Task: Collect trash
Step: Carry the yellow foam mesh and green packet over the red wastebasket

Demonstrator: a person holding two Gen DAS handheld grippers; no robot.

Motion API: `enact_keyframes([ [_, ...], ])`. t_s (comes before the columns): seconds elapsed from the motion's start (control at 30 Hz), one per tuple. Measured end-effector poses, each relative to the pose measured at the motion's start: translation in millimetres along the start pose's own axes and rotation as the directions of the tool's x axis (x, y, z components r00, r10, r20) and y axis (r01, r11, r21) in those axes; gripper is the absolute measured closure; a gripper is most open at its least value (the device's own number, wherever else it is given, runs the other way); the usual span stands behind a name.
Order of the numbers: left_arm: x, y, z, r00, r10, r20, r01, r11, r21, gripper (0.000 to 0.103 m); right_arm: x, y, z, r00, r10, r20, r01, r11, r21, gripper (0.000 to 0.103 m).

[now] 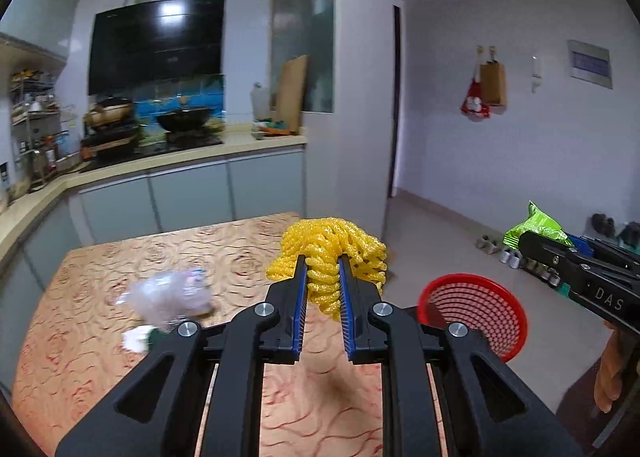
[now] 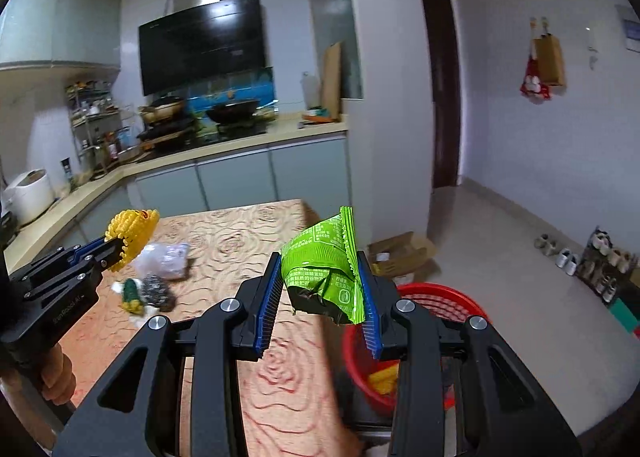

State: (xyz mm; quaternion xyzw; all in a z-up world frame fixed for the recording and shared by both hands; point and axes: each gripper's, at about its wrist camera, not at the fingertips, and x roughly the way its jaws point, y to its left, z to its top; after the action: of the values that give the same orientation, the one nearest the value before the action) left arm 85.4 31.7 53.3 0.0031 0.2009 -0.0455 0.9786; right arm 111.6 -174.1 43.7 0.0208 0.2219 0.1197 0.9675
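My left gripper [image 1: 323,262] is shut on a yellow foam net [image 1: 330,253], held above the right edge of the patterned table [image 1: 100,337]. The same net [image 2: 130,231] and left gripper [image 2: 116,253] show at the left of the right wrist view. My right gripper [image 2: 318,277] is shut on a crumpled green snack wrapper [image 2: 322,269], seen also from the left wrist as the wrapper [image 1: 536,223] at far right. A red mesh basket [image 1: 476,313] stands on the floor beside the table; in the right wrist view the basket [image 2: 444,297] lies just under the wrapper, with something yellow inside.
On the table lie a clear plastic bag [image 1: 172,297] [image 2: 164,259], a dark scrubber [image 2: 158,291] and a small green-yellow item [image 2: 132,295]. A cardboard box [image 2: 404,253] sits on the floor behind the basket. Shoes [image 2: 568,255] line the right wall. Kitchen counter [image 1: 180,161] behind.
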Motion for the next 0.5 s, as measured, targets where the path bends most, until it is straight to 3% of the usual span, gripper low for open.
enact_keyframes([
  [0.27,28.9,-36.7,-2.5,0.994,-0.101,-0.030,0.102,0.994,0.030,0.089,3.1,-38.1,-10.3,0.997,-0.080,-0.021,0.081,0.996,0.044,0.068],
  [0.5,59.9,-60.6,-6.3,0.977,-0.196,-0.089,0.199,0.980,0.030,0.089,9.5,-60.9,-17.2,0.992,-0.119,-0.045,0.122,0.990,0.064,0.068],
])
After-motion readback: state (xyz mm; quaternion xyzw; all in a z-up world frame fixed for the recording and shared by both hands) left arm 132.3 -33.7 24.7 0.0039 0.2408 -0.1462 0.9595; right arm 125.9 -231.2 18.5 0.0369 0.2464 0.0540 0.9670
